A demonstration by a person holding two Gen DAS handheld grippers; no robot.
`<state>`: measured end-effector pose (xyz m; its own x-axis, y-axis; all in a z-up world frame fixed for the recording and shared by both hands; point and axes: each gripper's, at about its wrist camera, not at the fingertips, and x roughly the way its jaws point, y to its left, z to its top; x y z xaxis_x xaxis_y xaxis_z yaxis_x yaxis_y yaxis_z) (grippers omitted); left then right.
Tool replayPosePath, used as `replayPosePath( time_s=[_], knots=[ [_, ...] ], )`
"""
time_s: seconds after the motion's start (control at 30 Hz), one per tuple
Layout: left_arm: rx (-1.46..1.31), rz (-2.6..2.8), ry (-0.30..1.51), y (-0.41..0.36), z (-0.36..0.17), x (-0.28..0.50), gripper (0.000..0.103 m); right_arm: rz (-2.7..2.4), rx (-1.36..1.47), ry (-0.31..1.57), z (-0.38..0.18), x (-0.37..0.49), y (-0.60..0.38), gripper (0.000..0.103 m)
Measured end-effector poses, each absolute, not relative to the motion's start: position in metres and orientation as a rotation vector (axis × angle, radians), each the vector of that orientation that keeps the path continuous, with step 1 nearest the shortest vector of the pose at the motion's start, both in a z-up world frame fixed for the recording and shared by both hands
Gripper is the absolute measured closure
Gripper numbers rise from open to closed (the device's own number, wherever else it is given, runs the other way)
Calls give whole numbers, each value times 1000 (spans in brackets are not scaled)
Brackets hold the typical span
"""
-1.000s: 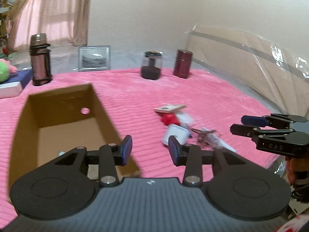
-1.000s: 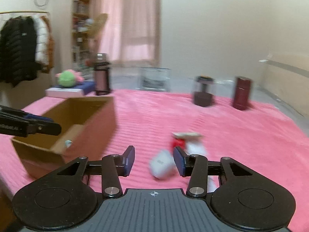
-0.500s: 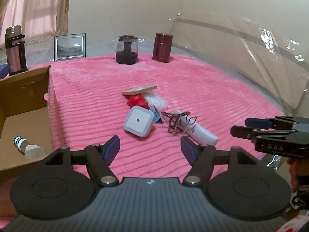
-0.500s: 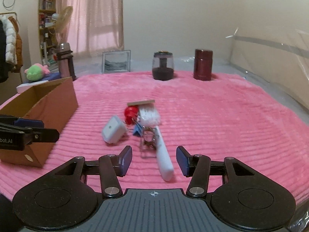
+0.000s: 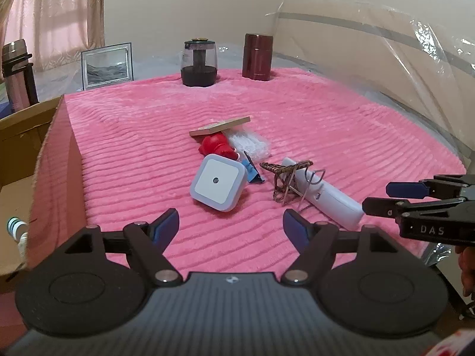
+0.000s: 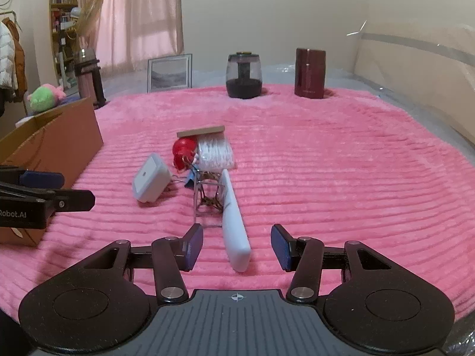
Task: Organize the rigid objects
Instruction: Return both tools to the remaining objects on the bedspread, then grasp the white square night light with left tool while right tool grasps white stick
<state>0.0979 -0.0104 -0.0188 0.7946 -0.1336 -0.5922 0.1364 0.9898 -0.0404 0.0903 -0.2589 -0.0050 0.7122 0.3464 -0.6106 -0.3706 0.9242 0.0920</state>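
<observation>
A pile of small objects lies on the pink blanket: a white square night light [image 5: 218,184] [image 6: 150,182], a red toy [image 5: 216,146] [image 6: 183,152], a wooden block [image 5: 220,125] [image 6: 201,131], a white bristle brush [image 6: 214,152], a blue clip [image 5: 252,171], a wire rack [image 5: 286,180] [image 6: 208,197] and a long white remote [image 5: 329,198] [image 6: 234,222]. My left gripper [image 5: 231,227] is open and empty, just short of the night light. My right gripper [image 6: 236,247] is open, its jaws either side of the remote's near end, not touching it.
A cardboard box [image 5: 35,160] [image 6: 56,139] stands at the left with small items inside. A picture frame [image 5: 107,66], a dark jar [image 5: 199,63], a maroon canister [image 5: 257,57] and a flask [image 5: 16,74] stand at the back. Clear plastic sheeting [image 5: 386,59] rises at the right.
Both grippers have swung from the box toward the object pile and moved closer. The left jaws have opened wider. The right gripper now frames the remote's end.
</observation>
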Motion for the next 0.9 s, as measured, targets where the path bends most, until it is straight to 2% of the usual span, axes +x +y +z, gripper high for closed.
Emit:
replayPosePath(
  time_s=[0.5,0.63,0.77,0.83,0.9],
  knots=[
    [45,-112,676,-17,-47,150,24,483,-106,761,-41,143,-241,57],
    [56,-101,687,-17,-55,164,22,500,-110,780,-46,151,-238,69],
    [78,-95,697,-21,-62,177,22,504,-102,790,-51,155,-238,78],
    [86,-90,700,-23,-65,183,22,501,-103,794,-52,156,-238,87],
    [93,-89,703,-24,-67,189,21,502,-99,795,-53,156,-238,87]
  ],
)
